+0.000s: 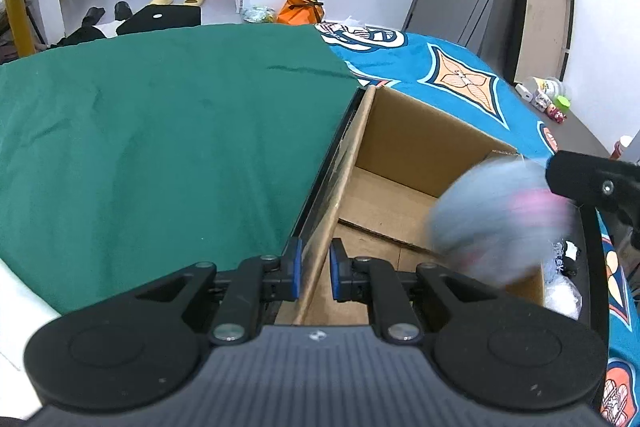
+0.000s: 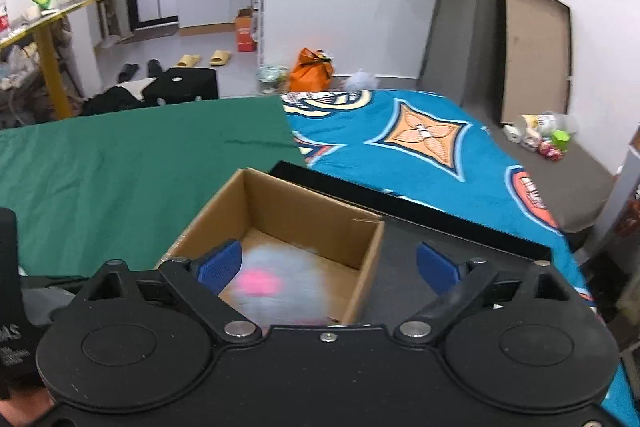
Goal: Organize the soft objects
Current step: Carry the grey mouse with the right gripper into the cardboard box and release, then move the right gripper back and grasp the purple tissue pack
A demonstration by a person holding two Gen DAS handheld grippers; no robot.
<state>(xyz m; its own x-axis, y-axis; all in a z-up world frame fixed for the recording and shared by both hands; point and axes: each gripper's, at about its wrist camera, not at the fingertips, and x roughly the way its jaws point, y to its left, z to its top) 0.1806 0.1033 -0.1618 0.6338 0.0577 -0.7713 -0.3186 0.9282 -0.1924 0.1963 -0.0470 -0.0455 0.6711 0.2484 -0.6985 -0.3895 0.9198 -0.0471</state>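
Room: bedroom-like space with white walls; a bed fills the middle of both views, draped in a green cloth (image 1: 160,131) on the left and a blue patterned blanket (image 2: 420,155) on the right.
Box: an open cardboard box (image 2: 304,215) sits on a black tray (image 2: 460,227), lower centre of the right wrist view and centre right of the left wrist view.
Soft toy: a fluffy grey-blue plush with pink patches (image 1: 500,219), motion-blurred, is over the box opening at the right of the left wrist view; in the right wrist view it shows low in the frame, just past the left pad.
Left tongs (image 1: 314,269): nearly closed around the near wall of the box, blue pads on either side of the cardboard edge; whether they press it firmly I cannot tell.
Right tongs (image 2: 328,263): spread wide, nothing between the pads; the plush looks let go.
Risk: the blurred plush is close to the box's right rim and may bounce or roll out onto the tray; if the left tongs slacken, the light box may shift.
Left view only: the clamp on the box wall, and a white bag (image 1: 564,291) beside the box at lower right.
Right view only: the wide gap between the right pads and the whole tray edge.
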